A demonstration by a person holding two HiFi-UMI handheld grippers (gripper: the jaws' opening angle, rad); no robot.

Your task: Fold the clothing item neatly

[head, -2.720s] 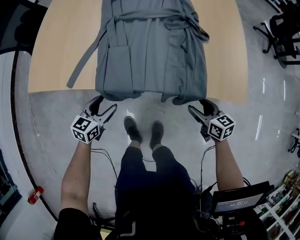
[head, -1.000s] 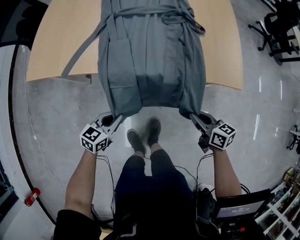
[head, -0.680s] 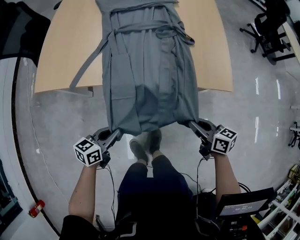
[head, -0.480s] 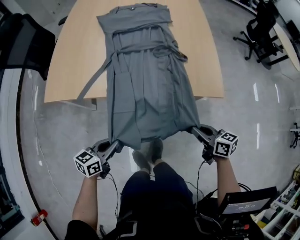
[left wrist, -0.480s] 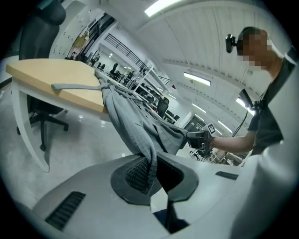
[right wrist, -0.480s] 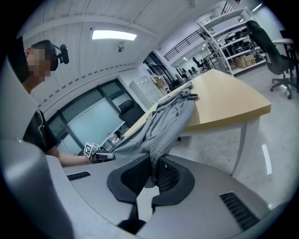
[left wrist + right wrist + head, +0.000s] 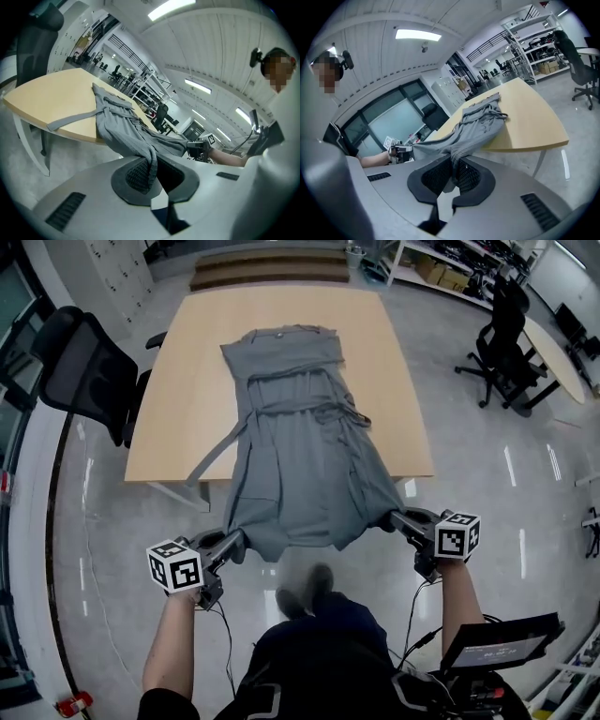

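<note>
**Grey belted garment, hem held clear of the table by both tongs**

Item: long grey garment (image 7: 302, 451) with a tie belt knotted at the waist. Its upper part lies flat on the light wooden table (image 7: 178, 352), neck end toward 12 o'clock. The lower part leaves the table's near edge and spans the air toward 6 o'clock. One loose belt strip (image 7: 214, 457) trails across the tabletop toward 7 o'clock.

Left tongs (image 7: 232, 543): at 7 o'clock of the garment, clamped on the left hem corner. The left gripper view shows the cloth pinched between the ribbed pads (image 7: 133, 174).

Right tongs (image 7: 391, 518): at 5 o'clock of the garment, clamped on the right hem corner, with a fold of fabric squeezed between the pads (image 7: 469, 176).

The hem sags slightly between the two grips.

Surroundings: black chair (image 7: 84, 371) at 9 o'clock of the table, office chair (image 7: 502, 348) at 3 o'clock, and the person's shoes (image 7: 305, 585) on the grey floor below the hem
</note>
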